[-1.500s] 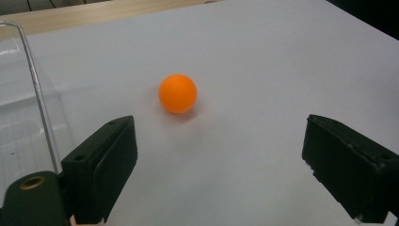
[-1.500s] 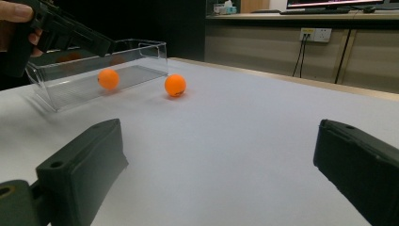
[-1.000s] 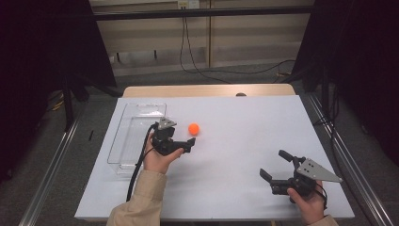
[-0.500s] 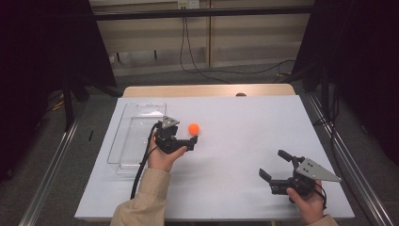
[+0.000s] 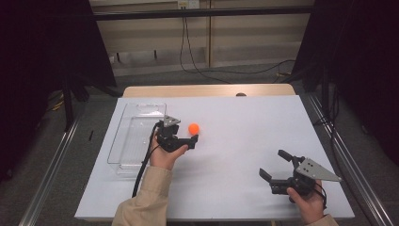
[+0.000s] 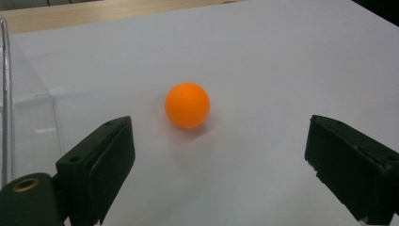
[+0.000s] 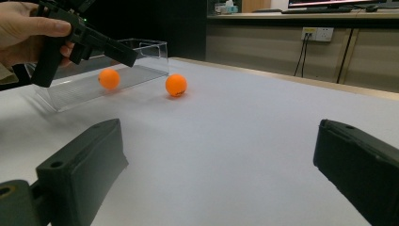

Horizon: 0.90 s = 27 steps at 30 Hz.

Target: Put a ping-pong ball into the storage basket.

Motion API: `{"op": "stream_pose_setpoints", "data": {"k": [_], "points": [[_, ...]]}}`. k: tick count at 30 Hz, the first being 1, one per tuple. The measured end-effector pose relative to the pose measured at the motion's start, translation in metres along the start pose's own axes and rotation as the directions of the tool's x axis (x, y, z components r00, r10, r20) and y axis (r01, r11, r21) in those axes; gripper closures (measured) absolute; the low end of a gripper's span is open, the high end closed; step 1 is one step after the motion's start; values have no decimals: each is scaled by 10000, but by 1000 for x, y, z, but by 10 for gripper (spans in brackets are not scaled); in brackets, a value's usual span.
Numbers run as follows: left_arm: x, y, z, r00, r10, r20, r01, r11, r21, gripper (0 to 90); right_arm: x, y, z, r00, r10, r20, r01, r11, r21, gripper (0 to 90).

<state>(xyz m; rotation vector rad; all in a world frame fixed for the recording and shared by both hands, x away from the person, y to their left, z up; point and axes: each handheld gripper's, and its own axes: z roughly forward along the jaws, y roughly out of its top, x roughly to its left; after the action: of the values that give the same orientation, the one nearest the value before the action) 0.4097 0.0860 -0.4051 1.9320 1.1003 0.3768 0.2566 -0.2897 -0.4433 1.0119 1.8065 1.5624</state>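
Observation:
An orange ball (image 5: pixel 193 128) rests on the white table (image 5: pixel 235 122), just right of a clear plastic tray (image 5: pixel 136 136). My left gripper (image 5: pixel 183 132) is open, low over the table, right behind the ball. In the left gripper view the ball (image 6: pixel 187 105) lies a little ahead of the two spread jaws, slightly left of centre, touching neither. My right gripper (image 5: pixel 274 164) is open near the front right of the table with nothing between its jaws. Its view shows the ball (image 7: pixel 176 85) far off, beside the tray (image 7: pixel 108 70) and the left gripper (image 7: pixel 84 35).
The tray's clear wall (image 6: pixel 28 122) stands close to the left jaw. An orange reflection (image 7: pixel 109 78) shows in the tray's side. A wooden strip (image 5: pixel 207 90) borders the table's far edge, with cables on the floor beyond it.
My left gripper has crept forward toward the ball, jaws still open. The ball and the right gripper have stayed where they were.

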Motion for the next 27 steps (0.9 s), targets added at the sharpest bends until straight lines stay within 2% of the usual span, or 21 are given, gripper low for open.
{"op": "stream_pose_setpoints", "data": {"k": [15,27], "points": [[1,0,5,9998,14,-174,-13,10000,62,88,0,0,0,10000,-20,-6,20,10000,11,21],[5,2,11,9994,-167,-292,168,9998,44,86,0,0,1,10000,-15,-11,15,10000,4,20]]}}
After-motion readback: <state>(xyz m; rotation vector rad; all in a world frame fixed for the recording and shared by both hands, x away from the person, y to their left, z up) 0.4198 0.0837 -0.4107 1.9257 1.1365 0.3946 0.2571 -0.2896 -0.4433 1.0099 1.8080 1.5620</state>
